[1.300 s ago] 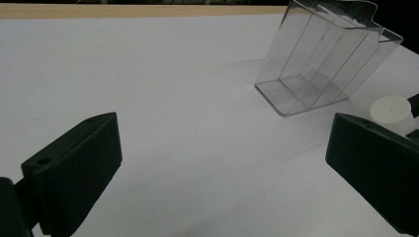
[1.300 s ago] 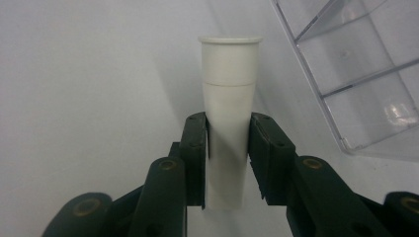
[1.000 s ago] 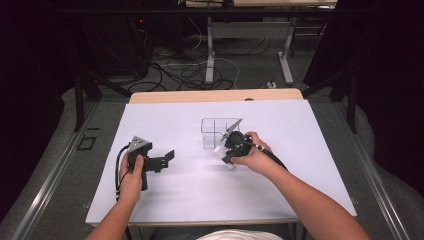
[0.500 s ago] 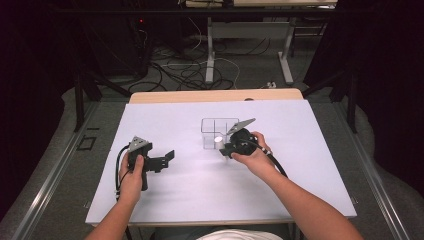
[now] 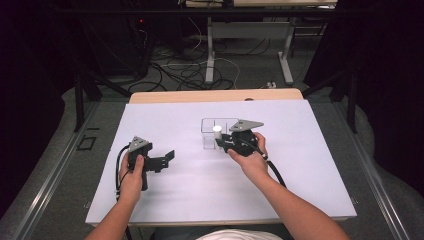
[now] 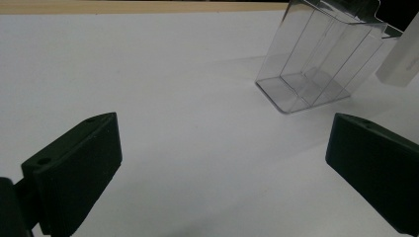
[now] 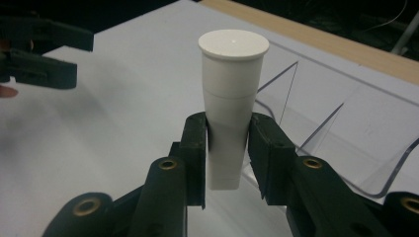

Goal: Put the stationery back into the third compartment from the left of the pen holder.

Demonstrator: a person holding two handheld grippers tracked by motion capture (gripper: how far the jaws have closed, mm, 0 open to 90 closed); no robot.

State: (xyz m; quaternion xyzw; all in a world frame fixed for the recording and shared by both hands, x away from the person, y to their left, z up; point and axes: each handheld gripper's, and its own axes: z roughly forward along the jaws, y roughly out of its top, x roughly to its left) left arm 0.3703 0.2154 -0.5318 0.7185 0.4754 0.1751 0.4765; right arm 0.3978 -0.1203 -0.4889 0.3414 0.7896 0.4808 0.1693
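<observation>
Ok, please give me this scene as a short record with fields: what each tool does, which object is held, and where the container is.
right tool: right tool shut on the white tube, holding it upright
held object: white tube, flat wide cap on top, narrower body between the pads
left tool: left tool open, nothing between its jaws, resting over the white mat
container: clear box with dividers, standing on the mat just beside the tube
tube and container: tube close by the box; whether it touches the box cannot be told
</observation>
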